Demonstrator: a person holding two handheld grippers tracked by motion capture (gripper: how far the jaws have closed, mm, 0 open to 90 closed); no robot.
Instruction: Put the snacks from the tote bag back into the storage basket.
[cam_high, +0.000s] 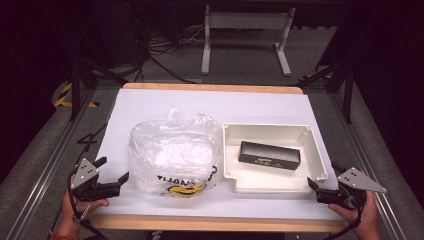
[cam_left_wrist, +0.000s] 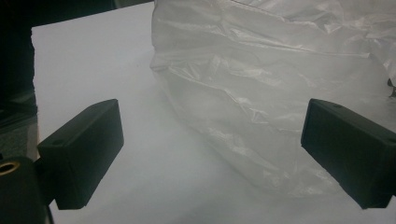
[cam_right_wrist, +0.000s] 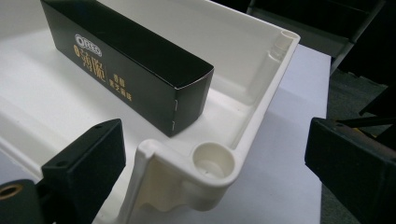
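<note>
Bare table (cam_high: 150, 102) beyond bag (cam_high: 172, 150)

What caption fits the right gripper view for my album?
Open right gripper facing the corner of a white tray that holds a black box.

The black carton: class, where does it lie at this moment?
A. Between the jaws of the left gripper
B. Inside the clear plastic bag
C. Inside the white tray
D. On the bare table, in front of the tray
C. The black carton lies flat on the floor of the white tray, with no gripper touching it.
</note>
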